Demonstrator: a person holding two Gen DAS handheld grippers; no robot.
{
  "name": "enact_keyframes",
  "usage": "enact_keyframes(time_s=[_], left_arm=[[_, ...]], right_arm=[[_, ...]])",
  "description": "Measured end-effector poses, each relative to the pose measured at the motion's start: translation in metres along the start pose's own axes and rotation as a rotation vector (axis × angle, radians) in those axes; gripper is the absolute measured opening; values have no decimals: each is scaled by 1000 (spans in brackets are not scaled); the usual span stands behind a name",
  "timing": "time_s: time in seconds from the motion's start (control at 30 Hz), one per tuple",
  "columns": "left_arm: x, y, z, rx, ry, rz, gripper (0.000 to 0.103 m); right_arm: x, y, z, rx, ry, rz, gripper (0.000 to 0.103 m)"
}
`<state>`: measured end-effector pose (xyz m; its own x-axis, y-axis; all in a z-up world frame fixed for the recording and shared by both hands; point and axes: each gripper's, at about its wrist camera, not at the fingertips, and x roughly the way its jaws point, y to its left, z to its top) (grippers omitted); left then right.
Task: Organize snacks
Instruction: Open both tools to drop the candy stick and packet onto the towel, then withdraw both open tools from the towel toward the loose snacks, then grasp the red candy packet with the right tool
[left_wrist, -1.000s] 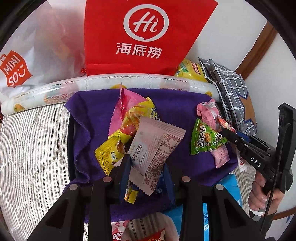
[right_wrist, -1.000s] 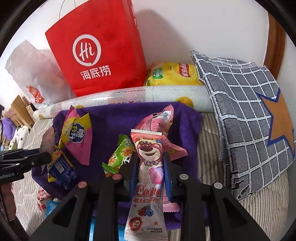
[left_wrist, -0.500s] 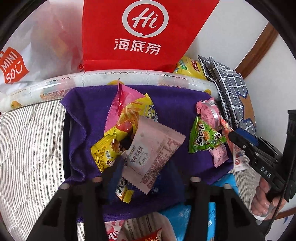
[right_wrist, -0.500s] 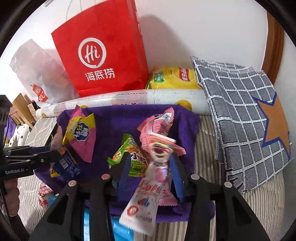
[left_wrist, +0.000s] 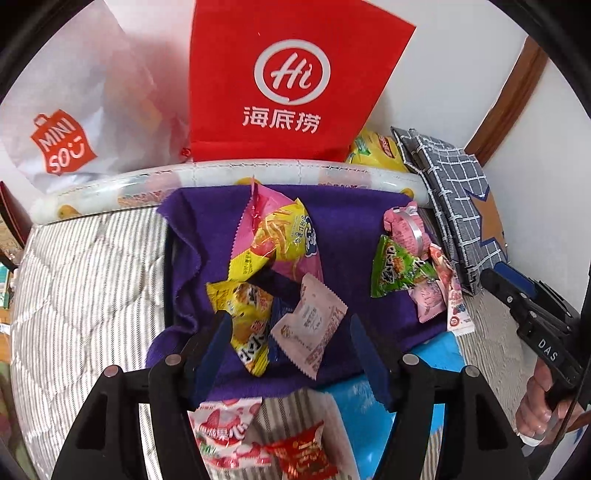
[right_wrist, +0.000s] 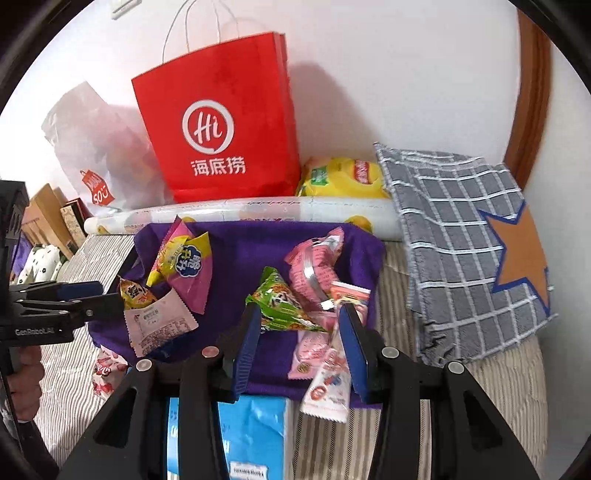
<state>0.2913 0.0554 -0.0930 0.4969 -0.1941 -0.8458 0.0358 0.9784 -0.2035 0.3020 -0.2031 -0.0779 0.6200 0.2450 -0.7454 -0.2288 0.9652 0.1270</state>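
Observation:
A purple cloth (left_wrist: 340, 221) (right_wrist: 251, 254) on the bed carries the snacks. My left gripper (left_wrist: 288, 325) hovers over its near edge with its jaws opening. A pale pink packet (left_wrist: 310, 328) (right_wrist: 159, 325) lies loose below them beside a yellow packet (left_wrist: 243, 310), and the pads touch neither. A pink and yellow fries packet (left_wrist: 273, 236) lies further back. My right gripper (right_wrist: 300, 314) stands open over a green packet (right_wrist: 284, 306). A pink bear packet (right_wrist: 328, 373) lies free by its right finger, overhanging the cloth's edge.
A red paper bag (left_wrist: 288, 92), a white shopping bag (left_wrist: 62, 147) and a yellow chips bag (right_wrist: 340, 177) stand against the wall behind a rolled sheet (left_wrist: 221, 173). A grey checked cushion (right_wrist: 461, 240) lies right. A blue box (right_wrist: 255, 424) and two red-white packets (left_wrist: 229, 432) sit nearest.
Both grippers opened and drew up and back. The pale pink packet dropped from the left jaws onto the cloth. The bear packet slid out of the right jaws to the cloth's edge.

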Motion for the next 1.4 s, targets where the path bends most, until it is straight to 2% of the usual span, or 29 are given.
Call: enact_keyframes(time_s=[0.27,0.5,0.73,0.83,1.17,1.4], left_arm=[[-28,5,-20,-11,-31,-1,66],[-44,18,-44,-18,-49,35,65],[-57,38,-66,-35,-56,61,65],[-58,48,-74,-47,-45,70,65],[-56,73,-96,-57,-16,59,65],[-59,103,-104,-100,-17,44,65]], right_arm=[[-31,-6,-19,29,-6,-35,44],[-50,14,-44,16,-2,-18,44],[-55,57,-65,-12,-5,9,44],[-52,76,-73,-18,19,45,44],[-47,142,-104,-60,55,127,42],[-36,186,-120,-138,88,106,34]])
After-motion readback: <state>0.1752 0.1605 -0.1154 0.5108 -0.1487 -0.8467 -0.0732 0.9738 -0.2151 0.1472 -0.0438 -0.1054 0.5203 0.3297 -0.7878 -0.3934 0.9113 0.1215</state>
